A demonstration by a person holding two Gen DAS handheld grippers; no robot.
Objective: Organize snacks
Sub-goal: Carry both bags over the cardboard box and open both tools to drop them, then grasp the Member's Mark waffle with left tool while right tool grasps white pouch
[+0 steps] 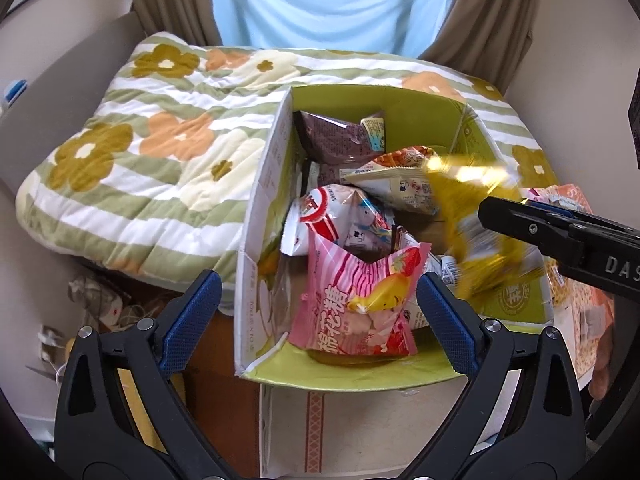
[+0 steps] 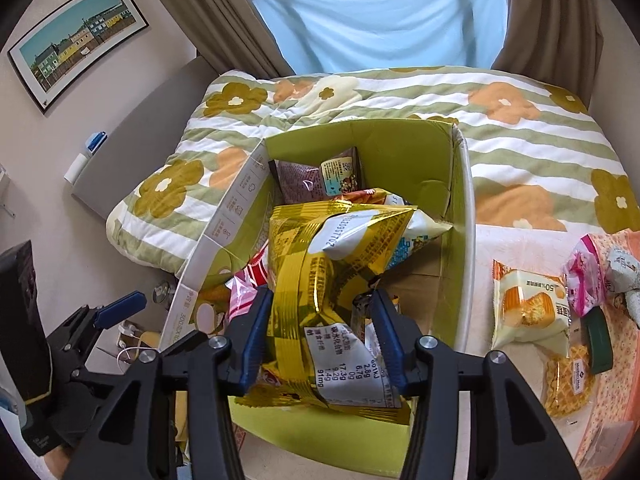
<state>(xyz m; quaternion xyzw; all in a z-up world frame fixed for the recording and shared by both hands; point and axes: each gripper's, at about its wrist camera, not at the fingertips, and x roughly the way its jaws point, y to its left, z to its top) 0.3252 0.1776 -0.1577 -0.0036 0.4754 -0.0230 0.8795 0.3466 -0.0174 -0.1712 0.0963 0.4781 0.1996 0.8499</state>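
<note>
An open cardboard box (image 1: 264,184) with a green inside holds several snack bags. A pink marshmallow bag (image 1: 356,304) leans at its near end. My left gripper (image 1: 318,280) hovers open over that bag, pads wide apart and touching nothing. In the right wrist view a gold snack bag (image 2: 316,280) hangs between the fingers of my right gripper (image 2: 320,294) above the box (image 2: 464,200). The jaws stand apart and the right pad is off the bag. From the left wrist view the gold bag (image 1: 472,232) shows blurred beside the right gripper's fingers (image 1: 520,222). A brown bag (image 1: 332,136) lies at the box's far end.
The box rests against a flowered striped quilt (image 1: 132,148). To its right lie loose snacks: a bun packet (image 2: 528,308), a pink packet (image 2: 580,280), a waffle packet (image 2: 568,380) and a dark green object (image 2: 598,340). Brown curtains (image 2: 224,8) and a pale blue sheet hang behind.
</note>
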